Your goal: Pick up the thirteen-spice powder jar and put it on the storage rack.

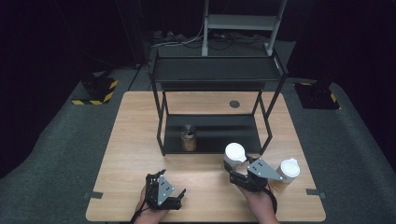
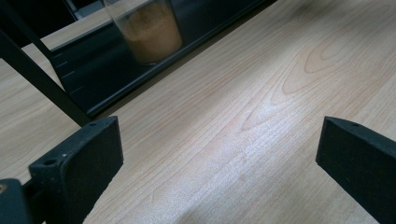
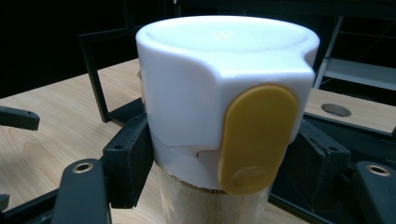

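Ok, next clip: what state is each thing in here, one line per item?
Left gripper: open, nothing between its jaws, low over the table.
Right gripper: shut on the held jar, just under its lid.
Held jar: upright, white lid on, yellow tab closed.
Second jar: upright on the table, white lid on, untouched.
Lidless jar: upright on the rack's lower shelf.
Rack: top shelf bare.

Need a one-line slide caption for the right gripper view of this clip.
Right gripper shut on a white-lidded jar with a yellow tab, black rack behind.
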`<state>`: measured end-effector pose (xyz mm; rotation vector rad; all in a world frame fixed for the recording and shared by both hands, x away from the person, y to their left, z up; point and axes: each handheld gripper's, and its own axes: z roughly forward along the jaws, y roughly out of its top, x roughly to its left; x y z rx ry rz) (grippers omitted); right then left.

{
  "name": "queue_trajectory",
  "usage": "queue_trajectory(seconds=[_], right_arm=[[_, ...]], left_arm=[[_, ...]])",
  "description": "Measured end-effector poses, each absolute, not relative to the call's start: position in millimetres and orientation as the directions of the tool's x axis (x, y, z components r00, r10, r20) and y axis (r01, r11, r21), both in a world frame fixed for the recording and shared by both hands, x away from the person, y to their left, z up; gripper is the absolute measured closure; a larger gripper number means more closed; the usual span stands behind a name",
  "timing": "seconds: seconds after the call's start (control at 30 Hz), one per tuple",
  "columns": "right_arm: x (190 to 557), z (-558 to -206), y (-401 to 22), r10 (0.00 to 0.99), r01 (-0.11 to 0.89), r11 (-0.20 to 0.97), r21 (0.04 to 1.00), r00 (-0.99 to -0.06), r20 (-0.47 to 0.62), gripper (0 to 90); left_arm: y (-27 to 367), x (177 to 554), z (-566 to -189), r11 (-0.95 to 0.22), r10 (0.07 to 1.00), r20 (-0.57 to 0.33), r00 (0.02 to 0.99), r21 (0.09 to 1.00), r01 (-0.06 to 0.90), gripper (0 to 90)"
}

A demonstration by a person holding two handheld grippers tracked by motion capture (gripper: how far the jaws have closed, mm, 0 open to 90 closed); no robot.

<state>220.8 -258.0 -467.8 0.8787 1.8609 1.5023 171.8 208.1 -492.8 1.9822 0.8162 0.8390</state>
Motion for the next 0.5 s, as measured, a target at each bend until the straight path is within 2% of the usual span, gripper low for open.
queue_trajectory(seconds=[0.5], right_arm=[[234.4,-459.0,-246.6,0.79,0.131,0.142,0.981,-0.612,-0.033,29.6]], left_arm=[[208.7,171.7,-493.2,-0.456,0.78,0.258,0.571,0.858,0.236,0.8]])
